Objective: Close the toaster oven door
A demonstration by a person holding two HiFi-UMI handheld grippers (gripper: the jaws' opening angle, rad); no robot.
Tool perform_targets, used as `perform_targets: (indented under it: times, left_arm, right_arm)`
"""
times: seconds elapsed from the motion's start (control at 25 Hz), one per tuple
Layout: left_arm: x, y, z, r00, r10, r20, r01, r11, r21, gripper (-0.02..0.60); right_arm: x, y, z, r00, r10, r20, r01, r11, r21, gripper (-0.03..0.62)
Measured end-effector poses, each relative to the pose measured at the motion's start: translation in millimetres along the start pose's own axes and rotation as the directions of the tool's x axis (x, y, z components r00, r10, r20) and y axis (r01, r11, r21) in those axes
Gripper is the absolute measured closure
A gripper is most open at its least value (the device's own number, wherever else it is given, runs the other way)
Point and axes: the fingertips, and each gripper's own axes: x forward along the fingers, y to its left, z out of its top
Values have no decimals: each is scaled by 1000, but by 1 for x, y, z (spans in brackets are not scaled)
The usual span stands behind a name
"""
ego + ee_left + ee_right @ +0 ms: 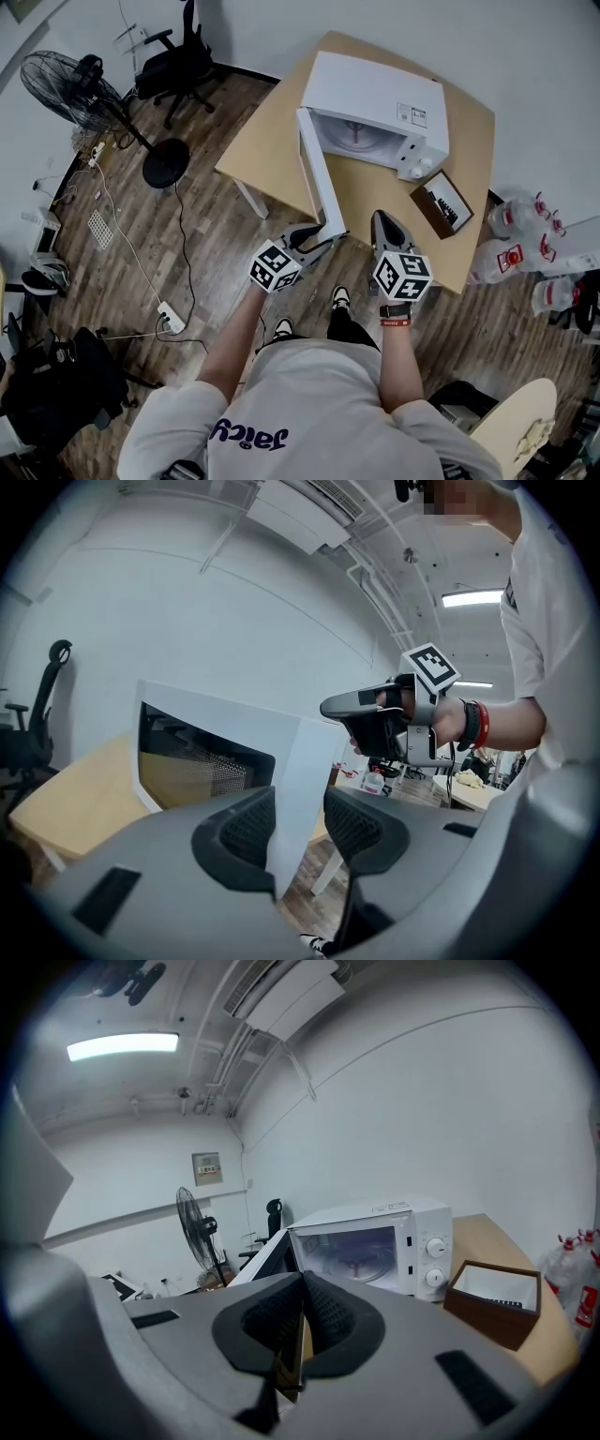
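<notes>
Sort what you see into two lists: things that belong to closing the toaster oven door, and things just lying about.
Belongs to the job:
toaster oven
open door
left claw, closed round the door's free edge
right claw, shut and empty

Just lying about:
brown box
fan
office chair
water bottles
power strip

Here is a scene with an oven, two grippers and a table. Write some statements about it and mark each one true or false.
1. The oven door stands open. True.
2. The left gripper has the door's edge between its jaws. True.
3. The right gripper holds the brown box. False: its jaws are together and empty; the box sits on the table beside the oven.
4. The fan stands on the table. False: it stands on the floor.
</notes>
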Motion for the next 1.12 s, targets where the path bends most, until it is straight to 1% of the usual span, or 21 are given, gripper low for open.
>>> perform_targets:
  times: [0.2,0.72,1.12]
  left_arm:
    - [4,-2,0,999,-26,-31,28,999,46,416]
    - [14,-6,1,1000,-2,-29,3,1000,24,416]
    - [31,-11,5,999,15,-36,-14,1000,16,416]
  right_arm:
    - [0,-3,0,1000,-9,5,9,1000,1,579]
    - [-5,-10,0,1000,-20,19,19,1000,16,579]
    - [-14,-32,6,998,-38,40,37,999,34,579]
